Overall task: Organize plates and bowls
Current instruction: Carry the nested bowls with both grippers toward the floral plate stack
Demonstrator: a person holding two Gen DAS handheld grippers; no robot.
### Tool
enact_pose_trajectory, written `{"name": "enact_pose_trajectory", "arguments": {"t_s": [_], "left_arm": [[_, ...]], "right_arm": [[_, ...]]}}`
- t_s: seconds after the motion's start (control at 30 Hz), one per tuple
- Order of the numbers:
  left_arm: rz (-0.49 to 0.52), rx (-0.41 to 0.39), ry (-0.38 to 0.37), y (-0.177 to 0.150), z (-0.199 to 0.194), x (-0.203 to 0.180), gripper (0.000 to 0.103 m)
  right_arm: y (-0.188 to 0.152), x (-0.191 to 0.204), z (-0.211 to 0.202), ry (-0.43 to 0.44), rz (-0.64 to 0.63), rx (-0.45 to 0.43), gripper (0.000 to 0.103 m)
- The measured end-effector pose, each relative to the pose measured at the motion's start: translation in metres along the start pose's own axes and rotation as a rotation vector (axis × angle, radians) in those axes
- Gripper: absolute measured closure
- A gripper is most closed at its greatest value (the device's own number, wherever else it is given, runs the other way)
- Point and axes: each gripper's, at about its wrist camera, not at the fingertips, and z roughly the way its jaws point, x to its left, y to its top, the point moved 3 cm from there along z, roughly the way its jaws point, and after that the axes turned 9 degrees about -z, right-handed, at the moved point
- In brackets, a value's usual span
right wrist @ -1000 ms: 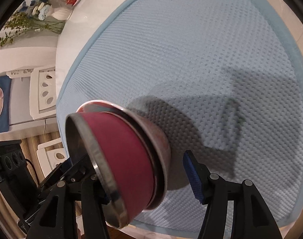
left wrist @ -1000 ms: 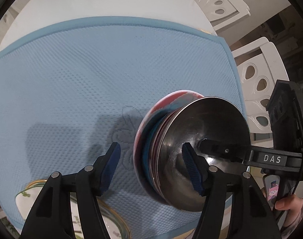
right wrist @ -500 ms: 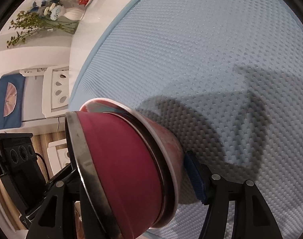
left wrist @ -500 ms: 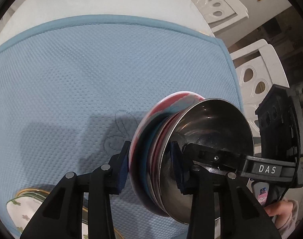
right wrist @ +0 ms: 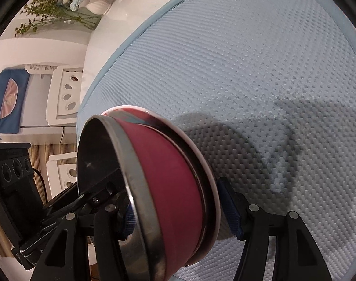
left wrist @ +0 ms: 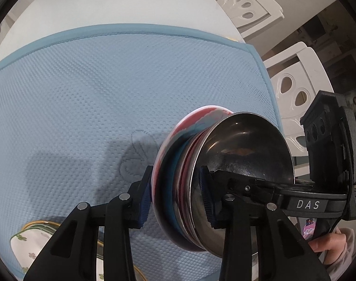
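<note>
Bowls, two nested: steel bowl (left wrist: 245,154) inside red-rimmed bowl (left wrist: 178,145), tipped on edge over blue mat (left wrist: 107,93). Left view: my left gripper (left wrist: 176,197) just closed, clamps both (one flowered plate (left wrist: 33,250) beside). Right view: my right gripper (right wrist: 180,217) straddles same pair (right wrist: 164,187), pads touching.

A steel bowl (left wrist: 243,154) with a red outside (right wrist: 168,187) sits nested in a red-and-teal plate (left wrist: 178,145). The pair is tipped on edge above the blue mat (left wrist: 107,93), near its corner.

Floral plate (left wrist: 26,253) cut off, partly hidden
</note>
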Motion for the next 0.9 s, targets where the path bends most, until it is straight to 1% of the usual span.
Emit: {"name": "enact_pose_trajectory", "arguments": {"t_s": [0.47, 0.57, 0.9], "left_arm": [[-0.021, -0.038, -0.009, -0.004, -0.017, 0.014, 0.069], [-0.03, -0.048, -0.014, -0.006, -0.023, 0.02, 0.069], [-0.067, -0.087, -0.021, -0.015, -0.05, 0.048, 0.069]], "right_arm": [[-0.004, 0.027, -0.007, -0.01, -0.056, -0.014, 0.042], [-0.005, 0.033, -0.008, 0.006, -0.056, -0.022, 0.042], [-0.01, 0.071, -0.005, 0.019, -0.11, -0.027, 0.042]]}}
